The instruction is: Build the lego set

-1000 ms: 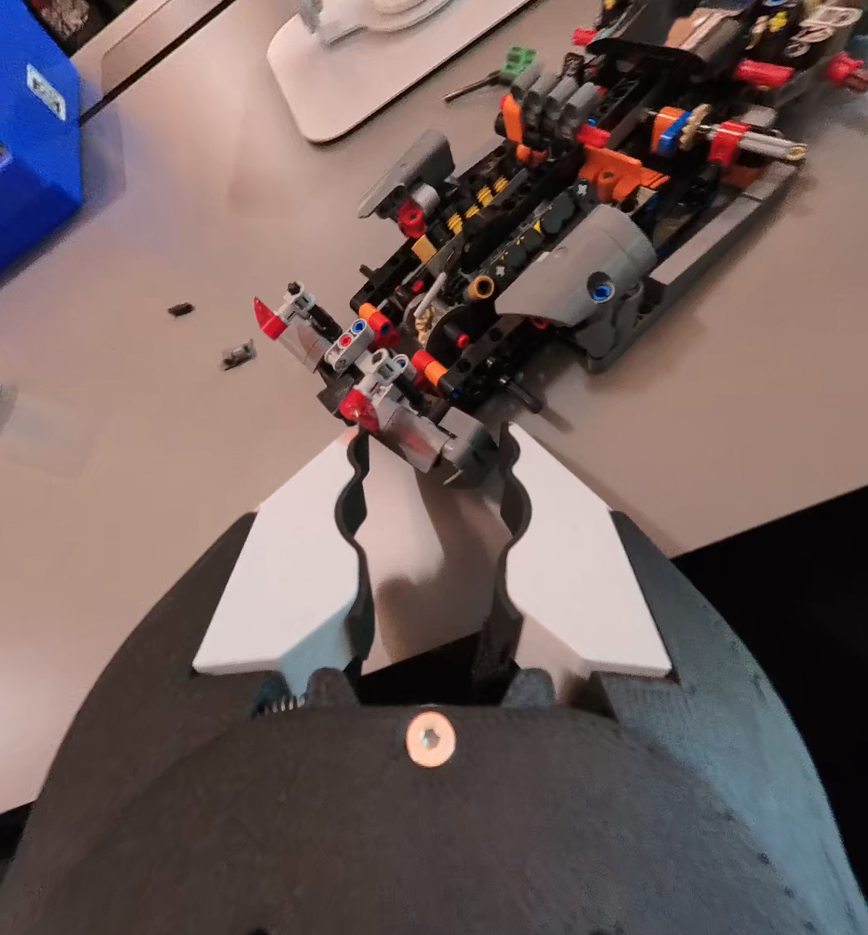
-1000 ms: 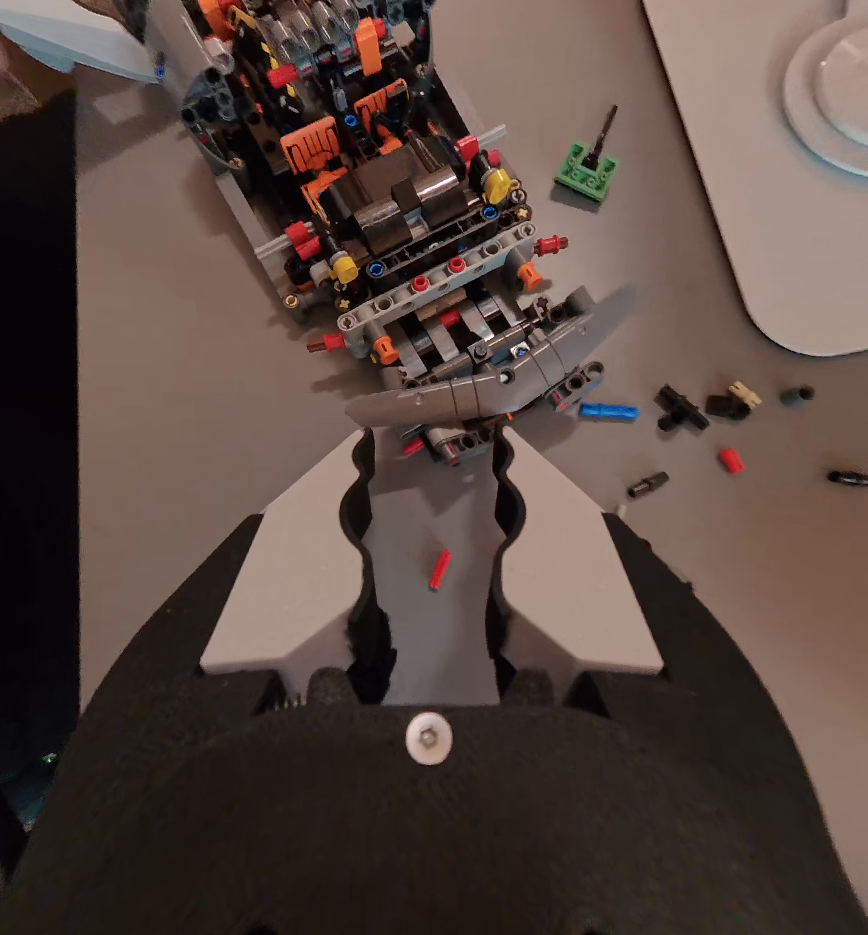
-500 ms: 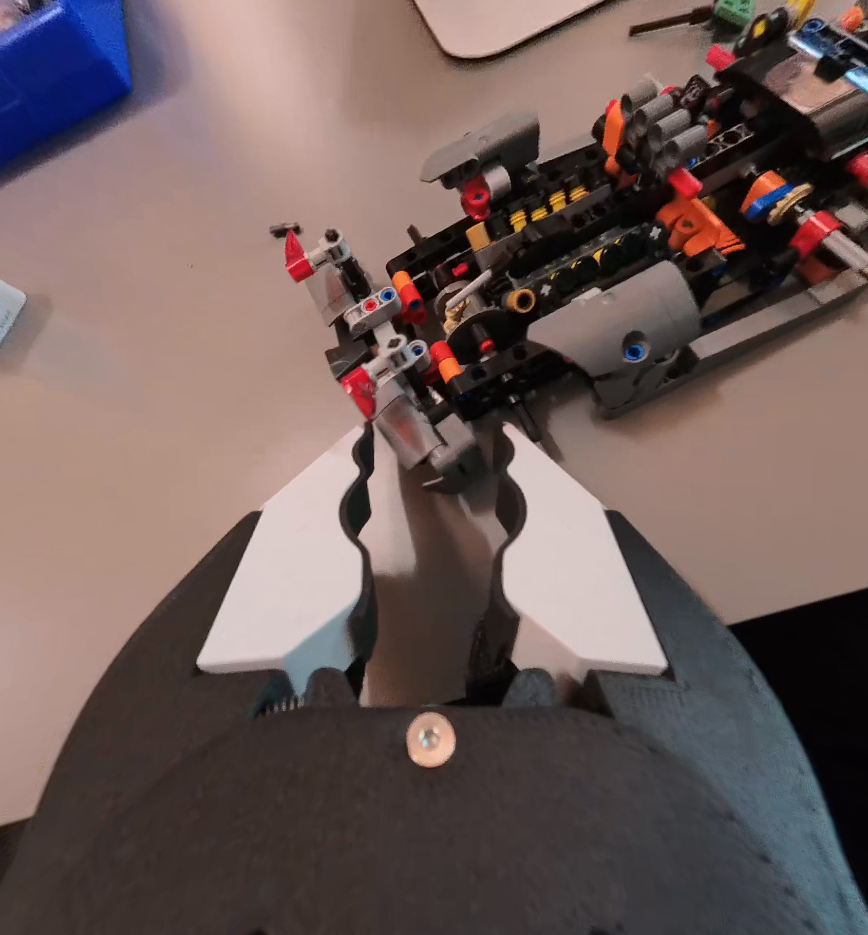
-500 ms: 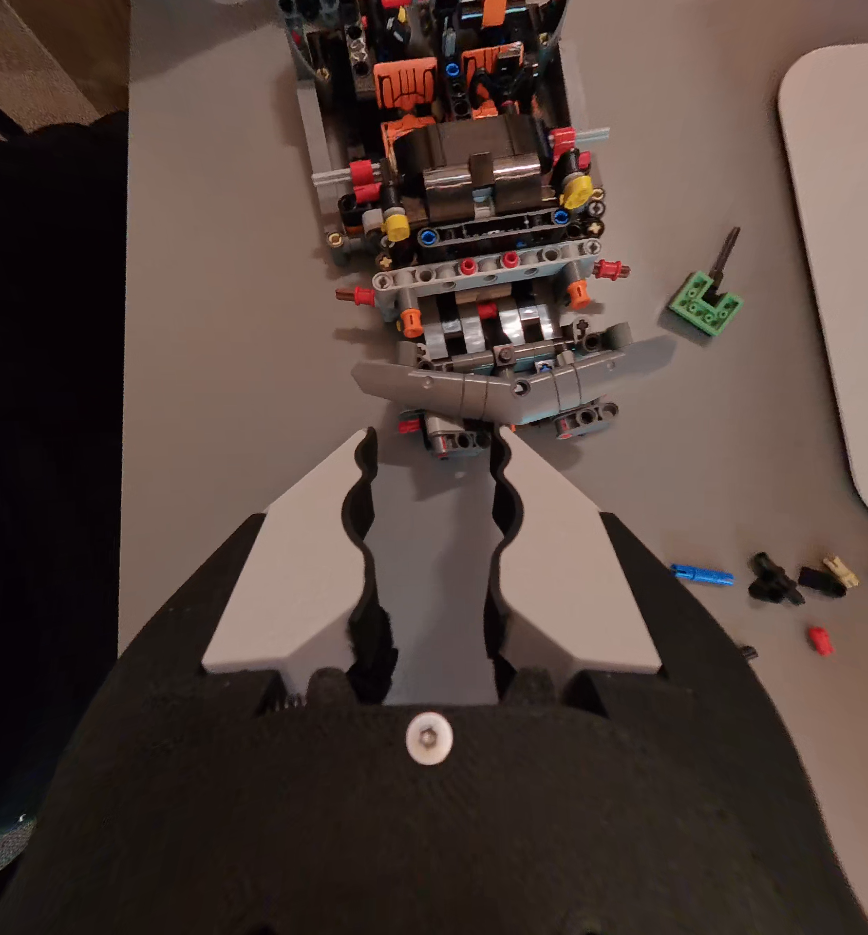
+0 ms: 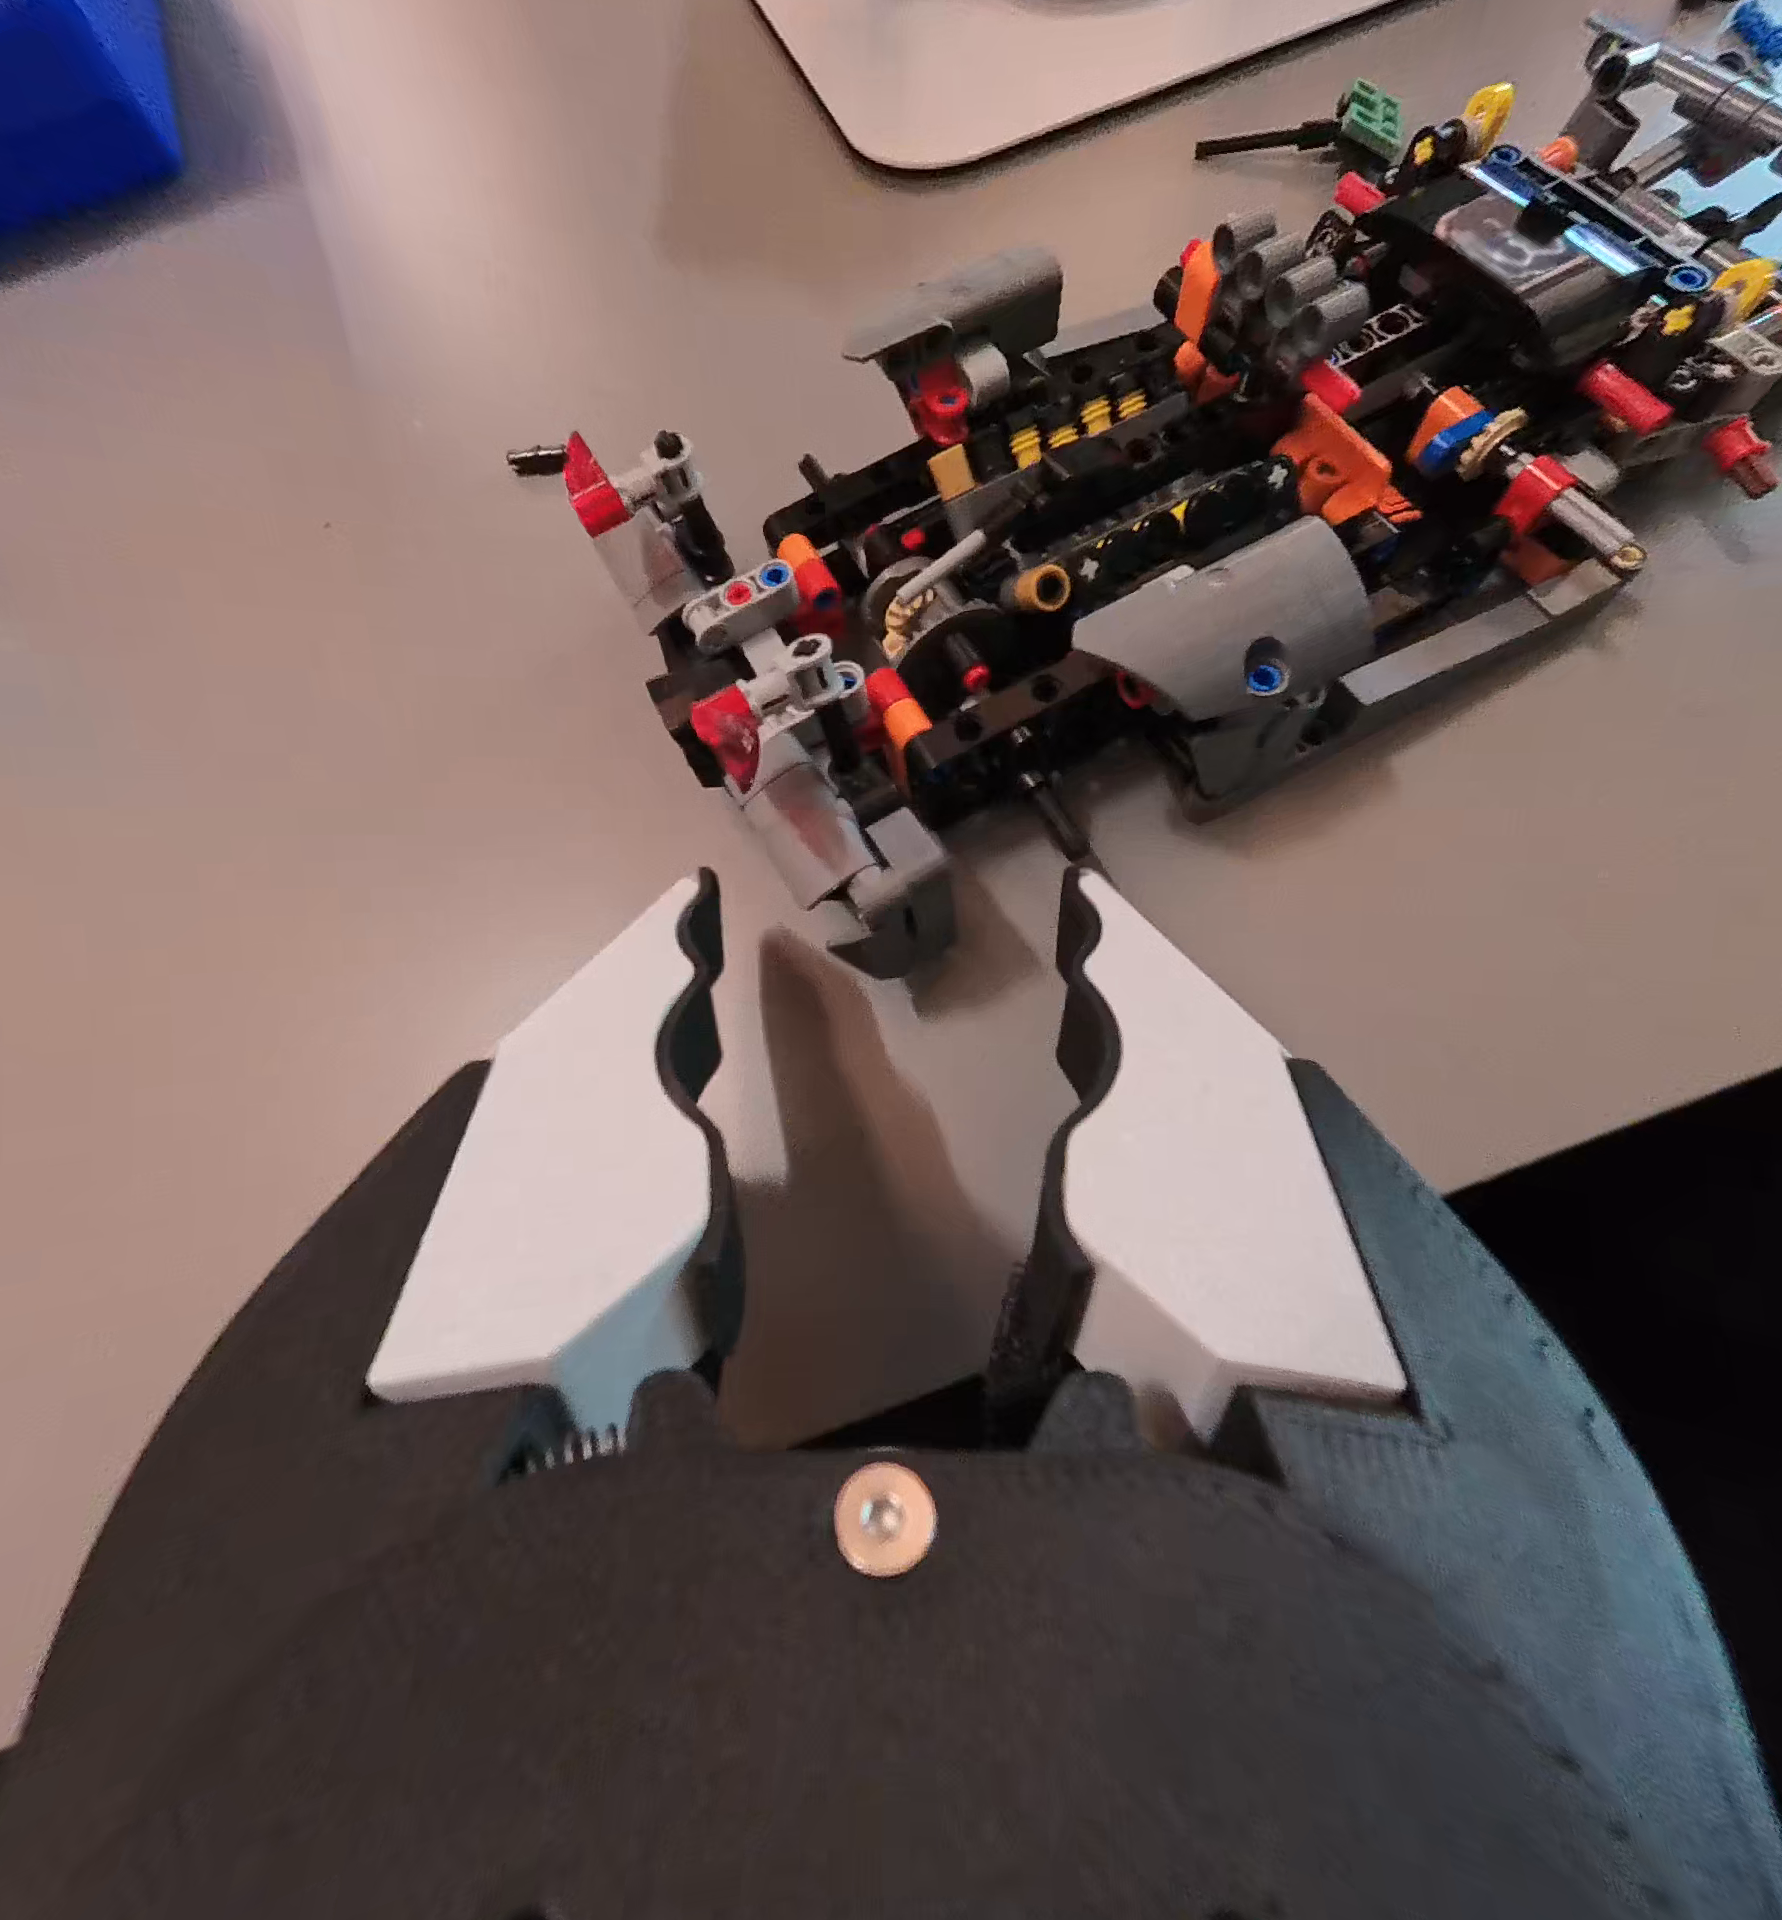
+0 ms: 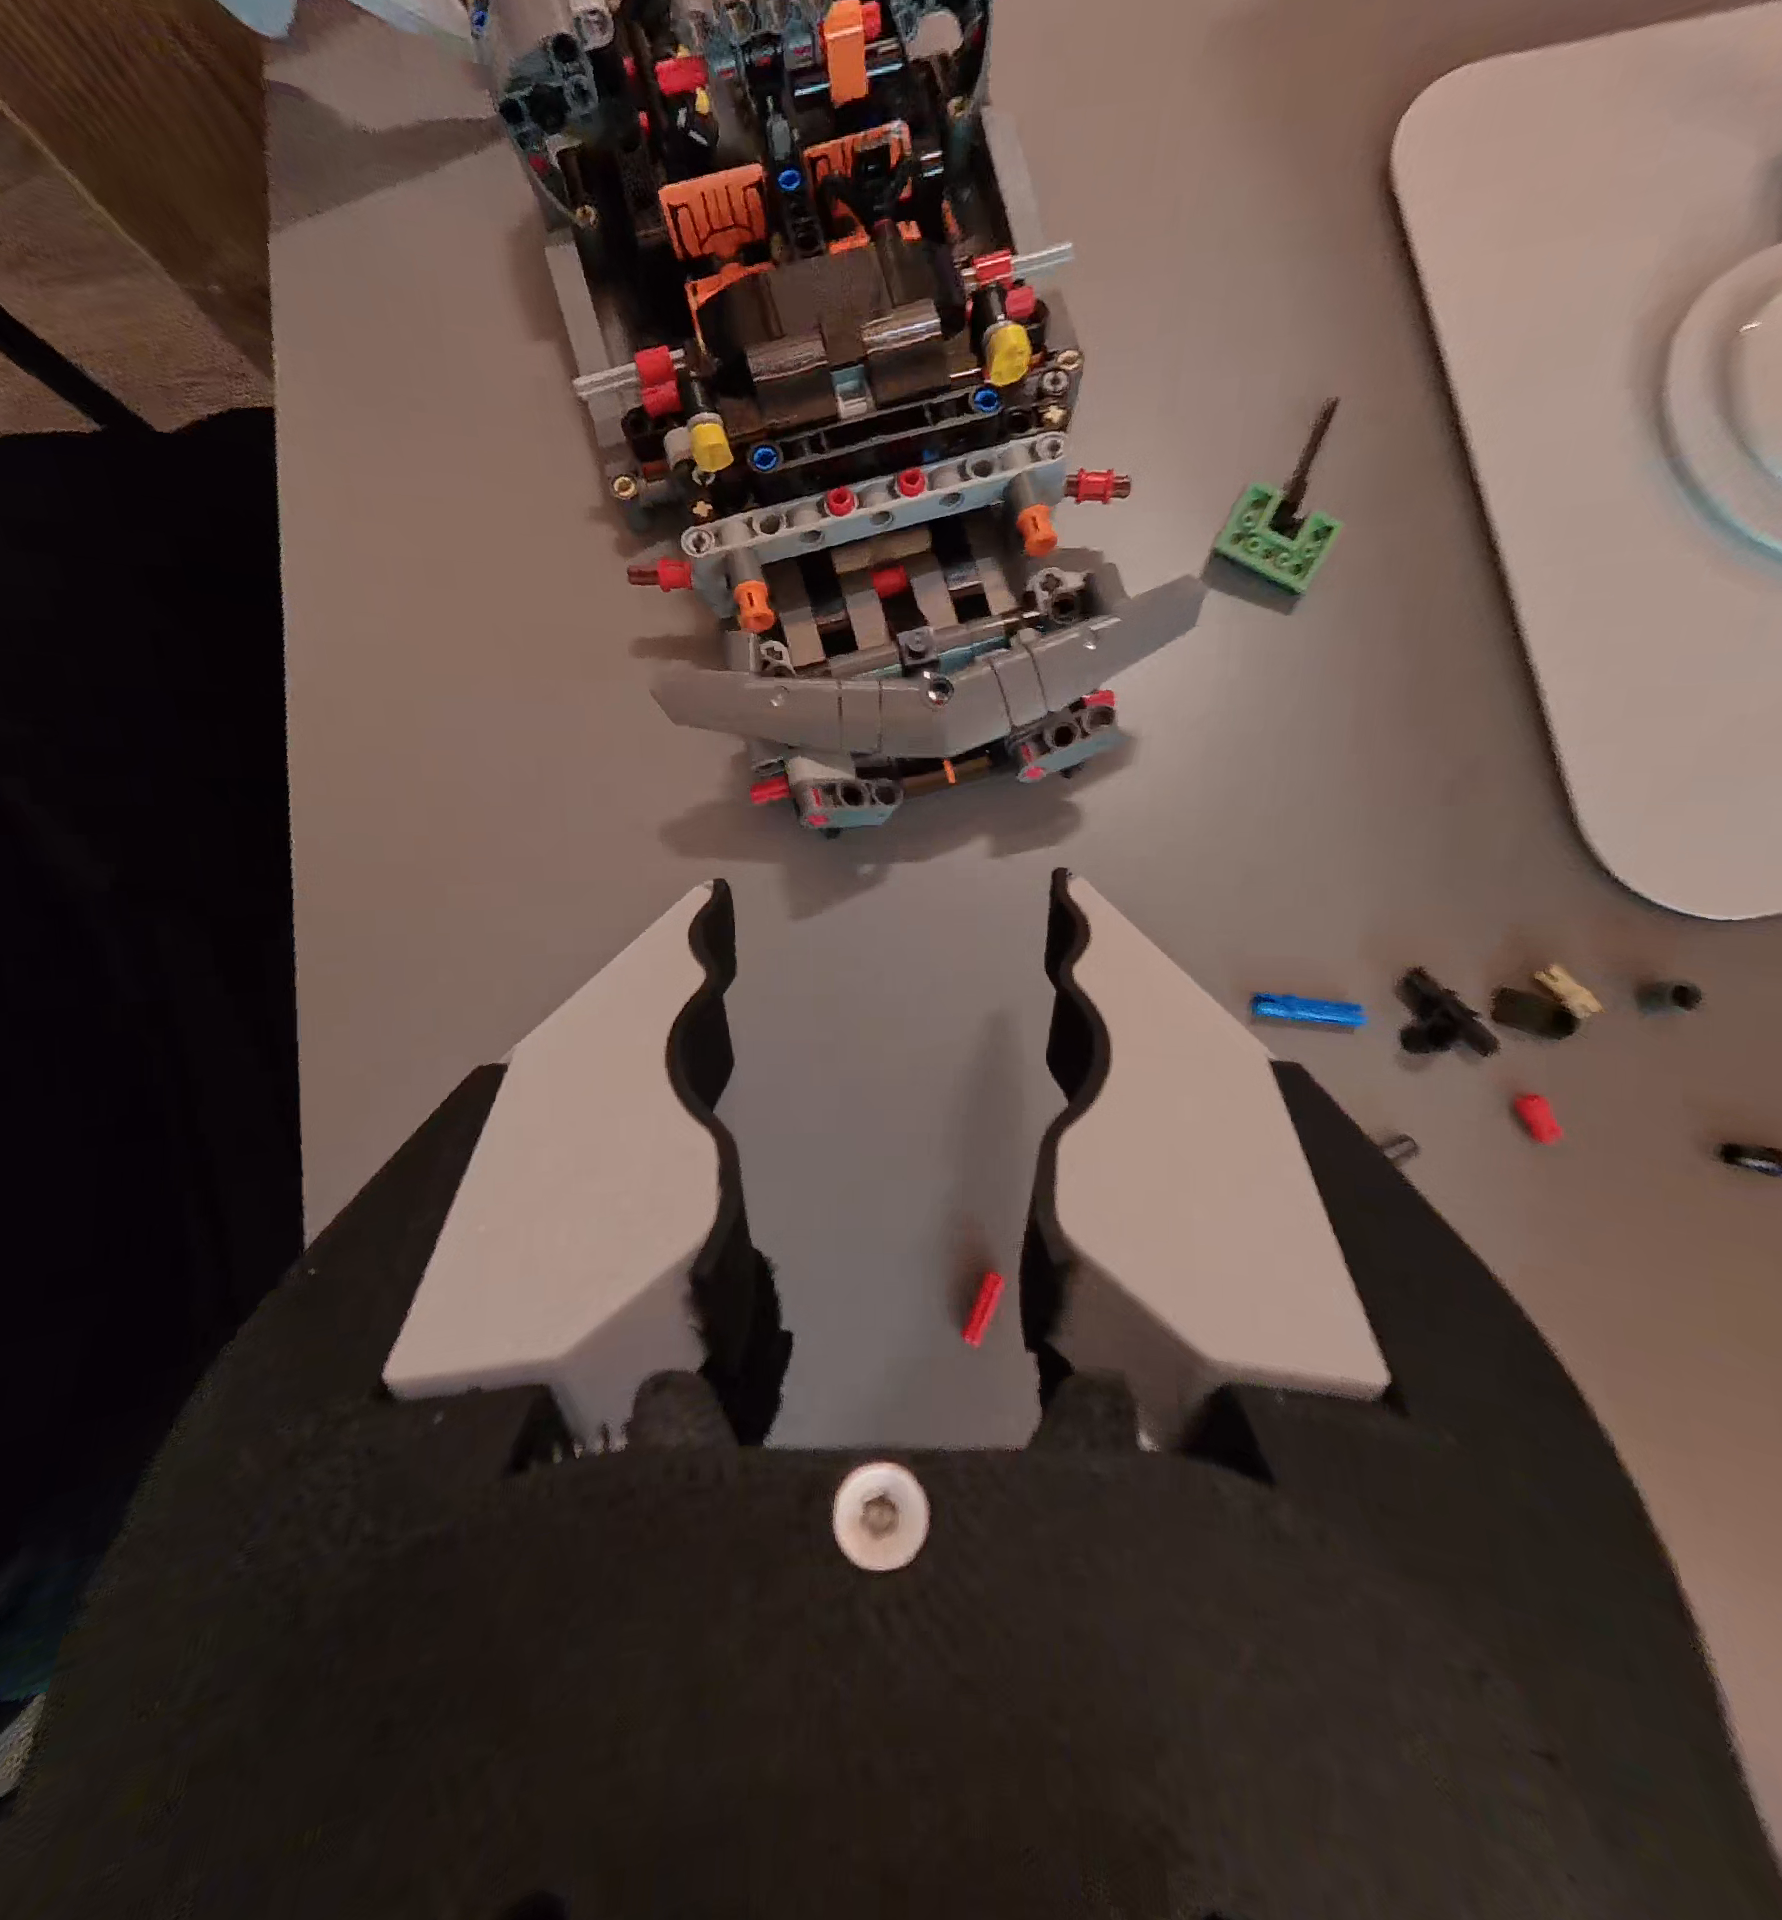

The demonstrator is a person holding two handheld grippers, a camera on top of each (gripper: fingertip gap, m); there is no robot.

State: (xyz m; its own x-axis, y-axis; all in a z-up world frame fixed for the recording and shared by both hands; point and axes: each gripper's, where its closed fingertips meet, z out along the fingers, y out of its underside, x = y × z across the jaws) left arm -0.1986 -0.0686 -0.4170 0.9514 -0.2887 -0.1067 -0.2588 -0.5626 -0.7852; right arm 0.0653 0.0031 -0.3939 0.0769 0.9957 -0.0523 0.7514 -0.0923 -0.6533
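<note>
A long, part-built lego car chassis in black, grey, orange and red lies on the grey table. My left gripper is open and empty, just short of the grey tail piece at the chassis's near end, not touching it. In the right wrist view the chassis shows end-on, with a grey curved bumper nearest. My right gripper is open and empty, a little back from that bumper. A small red pin lies on the table between its fingers.
Loose small parts lie right of the right gripper: a blue pin, black connectors and a red bush. A green brick with a black axle sits by the chassis. A pale flat stand base lies at right, a blue bin far left, the table edge near. The gap from one gripper's tips to the other's is roughly 30 cm. The left gripper is farther from the red bush, some 35 cm, than the right, some 12 cm.
Both grippers have pulled back from the chassis and opened wider. The left let go of the grey tail piece. The right view has swung so that the chassis stands straight ahead.
</note>
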